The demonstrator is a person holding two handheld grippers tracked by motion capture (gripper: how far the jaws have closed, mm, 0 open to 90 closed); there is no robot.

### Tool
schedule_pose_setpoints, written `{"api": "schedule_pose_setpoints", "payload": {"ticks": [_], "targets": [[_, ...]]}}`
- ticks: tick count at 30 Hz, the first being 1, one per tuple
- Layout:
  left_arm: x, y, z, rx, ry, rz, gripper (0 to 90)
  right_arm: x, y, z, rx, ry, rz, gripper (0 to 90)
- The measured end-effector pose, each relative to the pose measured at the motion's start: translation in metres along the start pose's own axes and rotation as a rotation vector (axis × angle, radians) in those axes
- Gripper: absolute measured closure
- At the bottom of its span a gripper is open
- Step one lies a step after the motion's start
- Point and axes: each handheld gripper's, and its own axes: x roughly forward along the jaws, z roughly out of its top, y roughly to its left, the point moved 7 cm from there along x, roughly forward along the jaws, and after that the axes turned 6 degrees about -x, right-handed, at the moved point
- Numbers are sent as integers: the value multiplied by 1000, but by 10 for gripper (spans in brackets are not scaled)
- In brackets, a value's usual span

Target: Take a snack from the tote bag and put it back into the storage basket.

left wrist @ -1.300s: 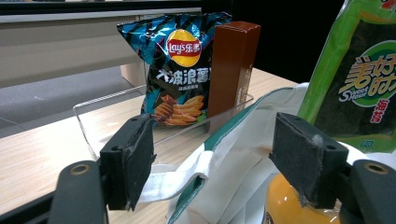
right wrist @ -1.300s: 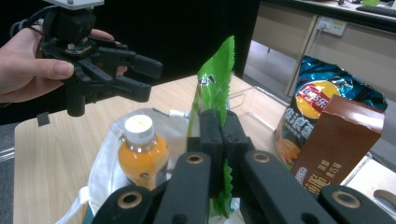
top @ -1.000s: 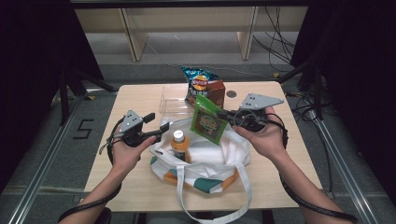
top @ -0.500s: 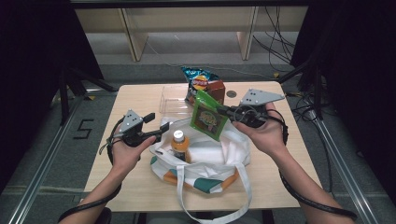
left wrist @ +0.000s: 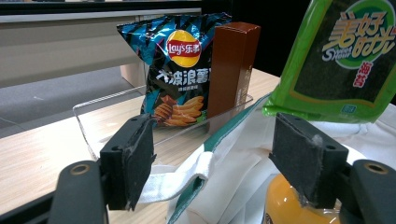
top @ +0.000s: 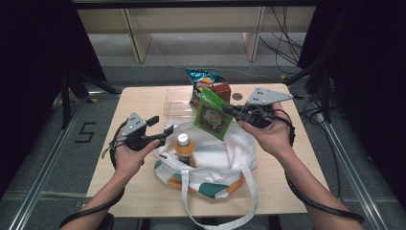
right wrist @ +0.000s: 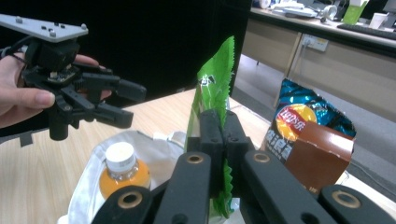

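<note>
High view: right tool clamps green seaweed packet above tote bag; left tool open.

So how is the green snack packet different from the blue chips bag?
The green seaweed packet is flat and thin; the blue Lay's chips bag is puffy. The seaweed packet hangs in the air, pinched by the right gripper above the white tote bag; the chips bag stands in the clear tray beside a brown box. Both are sealed snack packs with printed labels.
</note>
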Motion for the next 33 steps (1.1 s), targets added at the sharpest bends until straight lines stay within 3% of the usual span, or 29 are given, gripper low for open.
{"api": "schedule_pose_setpoints", "payload": {"ticks": [1,2,8,9,15,18,20,21,24,26,28,33], "targets": [[0,-1,0,-7,-2,0,289,0,-2,2,-16,-15,-19,900],[0,-1,0,-7,-2,1,289,0,0,3,4,-16,-19,900],[0,-1,0,-3,0,0,289,2,-2,5,-15,-31,-22,900],[0,-1,0,-4,-1,-1,289,2,-1,4,10,-31,-19,900],[0,-1,0,-4,-1,0,289,4,-2,7,13,-37,-27,900],[0,-1,0,-4,-3,-1,289,5,-4,8,-9,-45,-31,900],[0,-1,0,-6,-2,-1,289,6,-4,9,13,-51,-40,900],[0,-1,0,-8,-2,-1,289,7,-5,10,-2,-54,-43,900],[0,-1,1,-5,-4,-1,289,8,-5,9,17,-50,-40,900],[0,-1,1,-5,-4,-1,289,10,-8,10,2,-54,-49,900],[0,-1,1,-6,-4,-1,289,11,-7,10,26,-51,-47,900],[0,-1,1,-17,-13,-9,289,14,-10,12,19,-56,-50,900]]}}
